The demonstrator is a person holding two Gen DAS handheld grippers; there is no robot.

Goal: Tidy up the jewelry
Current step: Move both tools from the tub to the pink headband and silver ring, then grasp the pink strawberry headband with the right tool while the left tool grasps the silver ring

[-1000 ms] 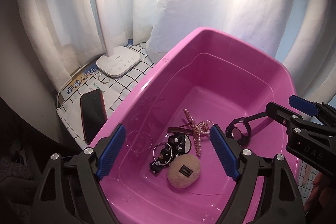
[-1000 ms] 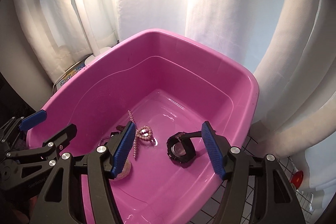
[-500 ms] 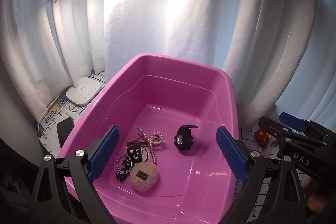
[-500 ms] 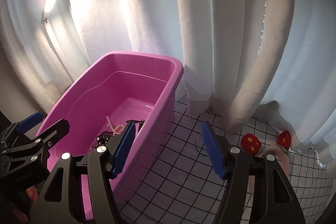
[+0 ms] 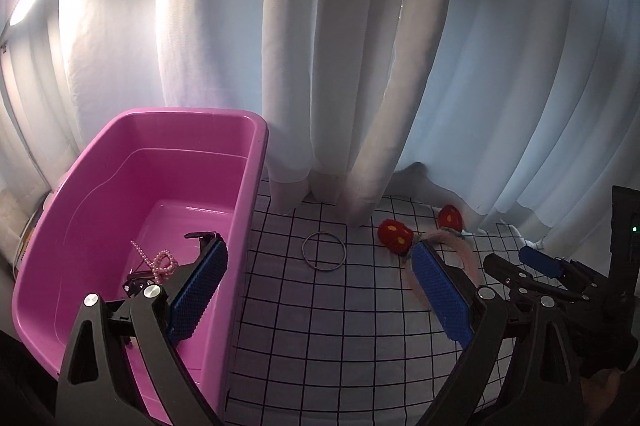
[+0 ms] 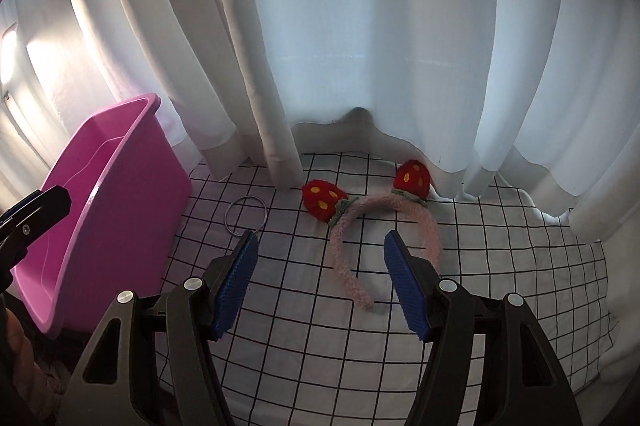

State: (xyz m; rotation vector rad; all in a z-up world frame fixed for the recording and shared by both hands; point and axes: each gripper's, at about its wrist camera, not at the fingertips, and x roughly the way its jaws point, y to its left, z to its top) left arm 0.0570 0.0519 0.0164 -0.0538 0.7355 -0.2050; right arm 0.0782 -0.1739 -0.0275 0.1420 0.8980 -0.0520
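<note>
Both your grippers have swung right since a second ago, away from the bin and out over the checked cloth; the watch you had between the right fingers then now lies in the bin.

Your left gripper (image 5: 318, 292) hangs released, jaws wide, one finger over the bin (image 5: 256, 162) and the other over the cloth (image 5: 340, 326). That left finger hides most of the bin's near floor. You can make out the pearl bow (image 5: 160, 260) and a dark strap end (image 5: 200, 236) poking past the pad; whatever else lies there is covered or too dark to name.

Your right gripper (image 6: 320, 284) is also released and holds nothing. Between its pads, on the cloth, lies the pink headband (image 6: 348, 238) with two red strawberries (image 6: 322, 202) at its far end. Its right leg runs behind the right pad, so that tip is hidden. In the left view the headband is mostly blocked by the left gripper's right finger.

Left of the headband, a thin metal ring (image 6: 245, 211) lies flat on the cloth between headband and bin, touching neither; its near edge is cut off by the right gripper's left pad.

Curtains (image 6: 360, 26) drape onto the cloth's far edge, and one strawberry sits against their hem.
</note>
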